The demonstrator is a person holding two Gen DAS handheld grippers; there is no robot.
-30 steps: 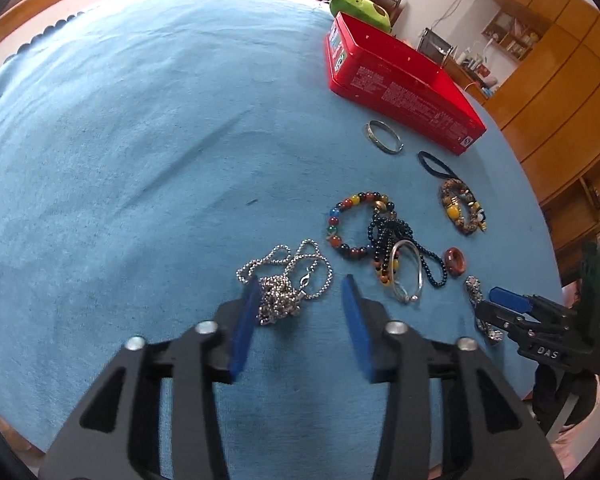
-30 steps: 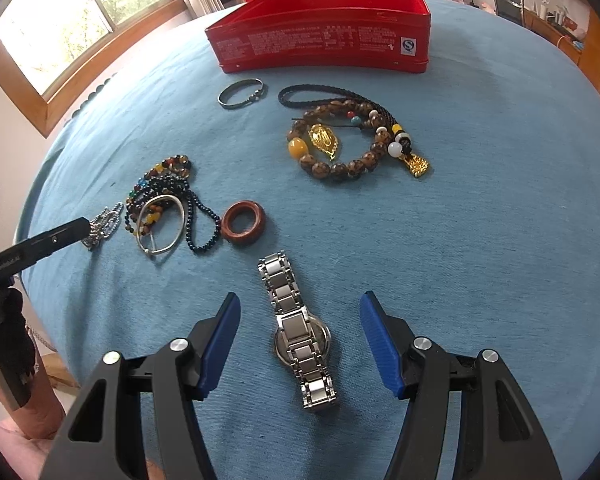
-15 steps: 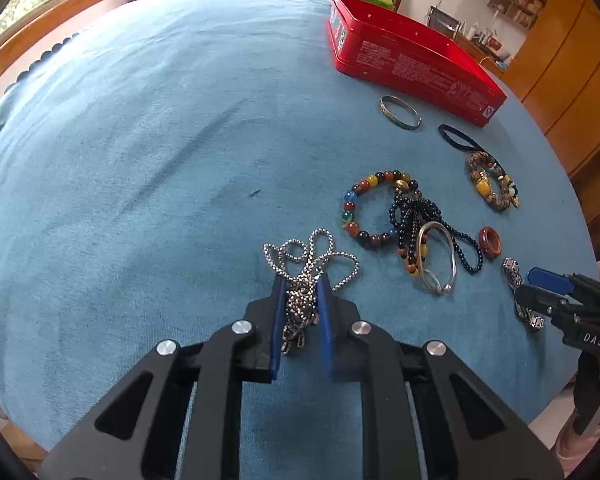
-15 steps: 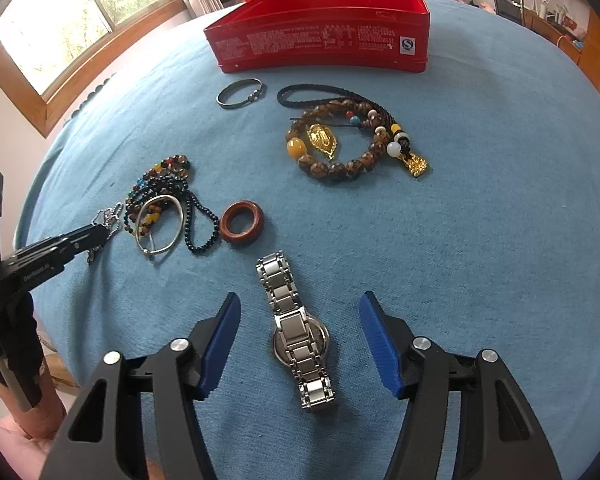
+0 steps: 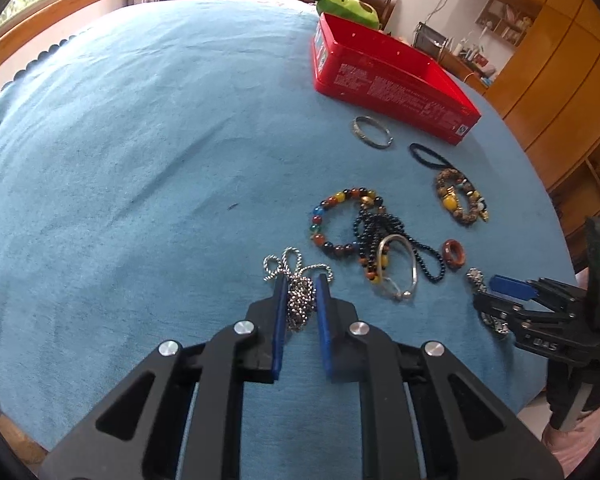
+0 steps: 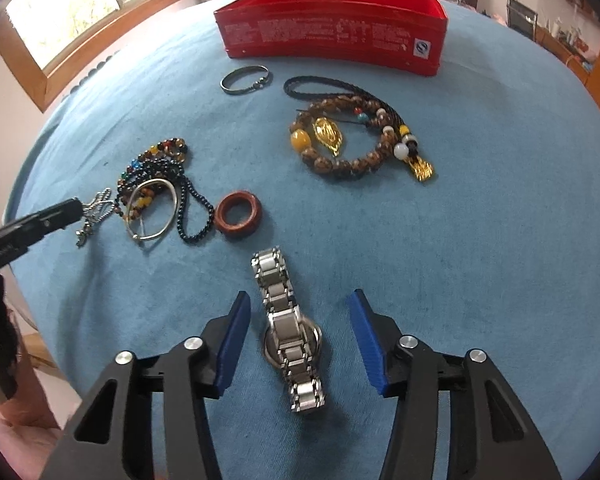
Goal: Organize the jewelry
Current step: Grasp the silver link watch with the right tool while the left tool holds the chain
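My left gripper point(image 5: 300, 284) is shut on a bunched silver chain necklace point(image 5: 298, 300), whose loops point(image 5: 288, 264) still trail on the blue cloth. From the right wrist view the chain point(image 6: 96, 210) hangs at the left gripper's tip. My right gripper point(image 6: 300, 308) is open, its jaws either side of a steel watch point(image 6: 290, 332) lying on the cloth. It also shows in the left wrist view point(image 5: 512, 288). An open red tin point(image 5: 384, 80) stands at the far side.
On the blue tablecloth point(image 6: 480, 240) lie a coloured bead bracelet point(image 5: 340, 220), black beads with a silver bangle point(image 5: 396, 264), a brown ring point(image 6: 238, 214), a brown bead bracelet with gold charms point(image 6: 352, 140), a thin bangle point(image 6: 244, 79), and a green plush point(image 5: 342, 8) behind the tin.
My left gripper closed on the silver chain and has begun lifting it, bunching it between the jaws. The right gripper has stayed open over the watch.
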